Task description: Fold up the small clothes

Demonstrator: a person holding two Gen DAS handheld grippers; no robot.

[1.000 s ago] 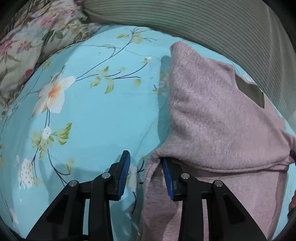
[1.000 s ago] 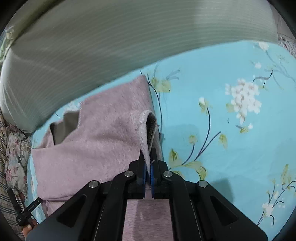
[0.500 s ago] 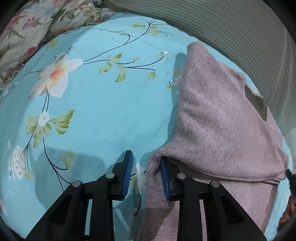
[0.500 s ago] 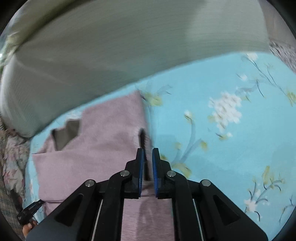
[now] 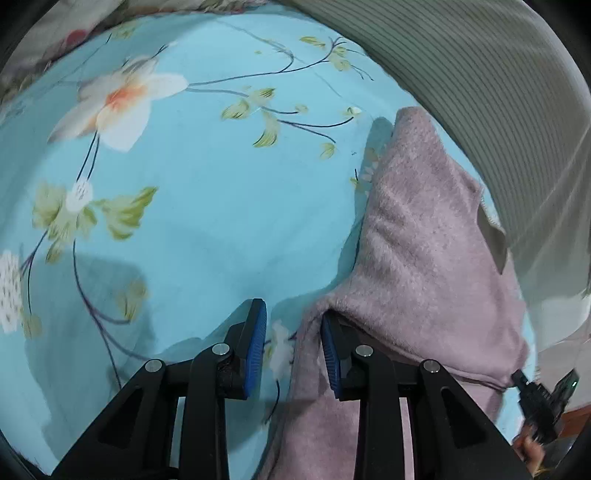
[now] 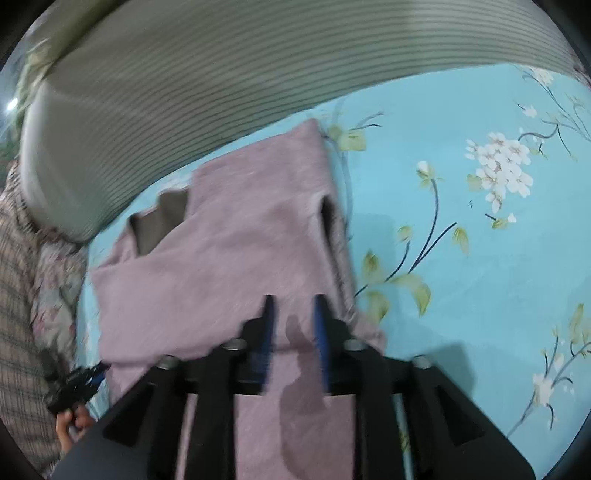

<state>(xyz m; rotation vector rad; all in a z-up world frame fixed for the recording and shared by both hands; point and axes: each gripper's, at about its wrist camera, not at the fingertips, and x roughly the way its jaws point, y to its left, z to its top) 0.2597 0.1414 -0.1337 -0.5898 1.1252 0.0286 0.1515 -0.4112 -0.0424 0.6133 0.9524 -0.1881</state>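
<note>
Lying folded on the floral sheet, a fuzzy mauve garment

The bed is covered by a light blue sheet printed with white blossoms, green leaves and dark stems. A fuzzy mauve garment lies folded on it, a grey lining showing at one edge. Along the far side a grey striped bolster rests on the sheet, with a floral pillow beside it.
</note>
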